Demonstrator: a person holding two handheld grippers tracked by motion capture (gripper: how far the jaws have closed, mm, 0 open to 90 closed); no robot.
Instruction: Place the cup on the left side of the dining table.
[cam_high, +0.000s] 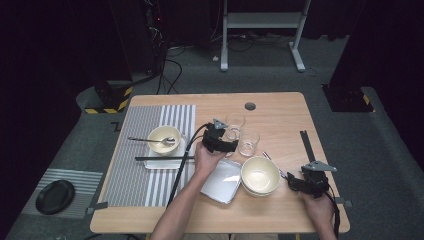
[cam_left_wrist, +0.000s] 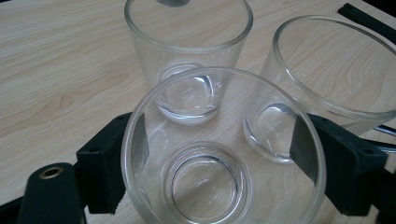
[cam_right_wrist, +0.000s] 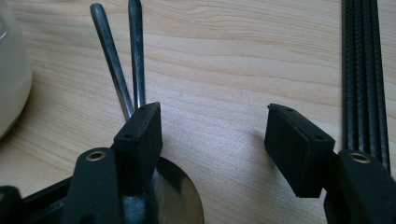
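Left hand-held gripper (cam_left_wrist: 215, 168) grasps one glass (cam_left_wrist: 224, 154) beside two others on the surface, not yet placed; right hand-held gripper (cam_right_wrist: 219, 140) waits released

no readable text or labels

This is a recording lab, not a home: black curtains close in the light wooden table (cam_high: 280, 107), which stands on grey carpet. Beyond the table, loose cables (cam_high: 170, 55) trail past a white metal stand (cam_high: 262, 22), with hazard-striped bases (cam_high: 110, 102) at its far-left corner.
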